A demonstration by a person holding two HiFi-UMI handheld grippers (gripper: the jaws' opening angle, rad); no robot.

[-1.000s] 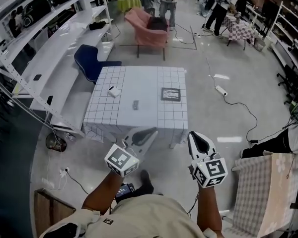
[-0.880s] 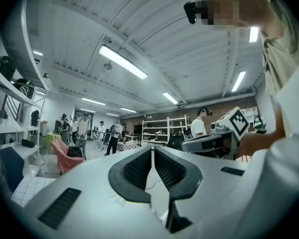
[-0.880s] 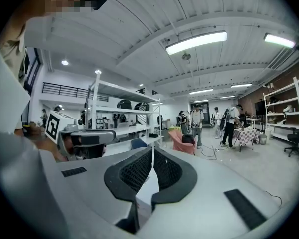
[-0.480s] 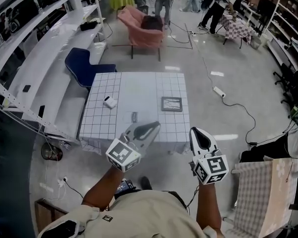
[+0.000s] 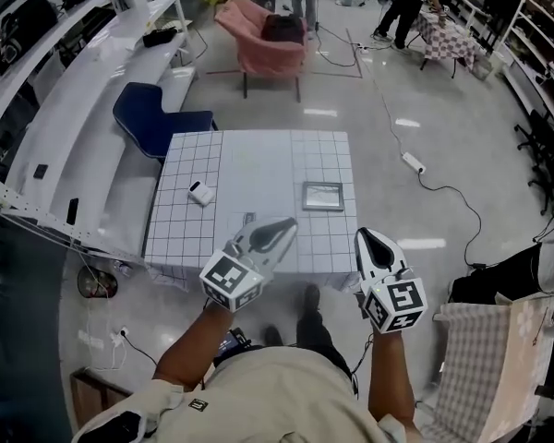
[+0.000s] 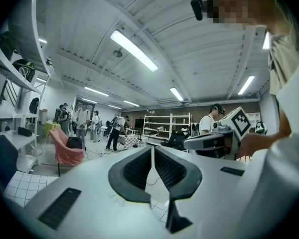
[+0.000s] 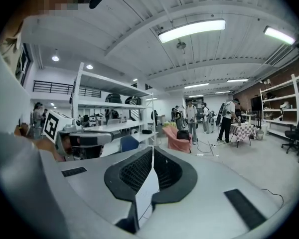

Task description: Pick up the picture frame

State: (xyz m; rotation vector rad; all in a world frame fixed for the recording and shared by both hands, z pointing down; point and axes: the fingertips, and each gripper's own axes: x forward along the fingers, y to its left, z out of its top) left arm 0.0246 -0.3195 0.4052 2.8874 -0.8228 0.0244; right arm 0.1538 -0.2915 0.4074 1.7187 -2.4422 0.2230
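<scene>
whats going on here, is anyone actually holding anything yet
Not yet. A person stands at the near side of a table covered with a checked cloth, with a gripper in each hand. The left gripper and the right gripper are both shut and empty. The picture frame lies flat on the table, untouched.
</scene>
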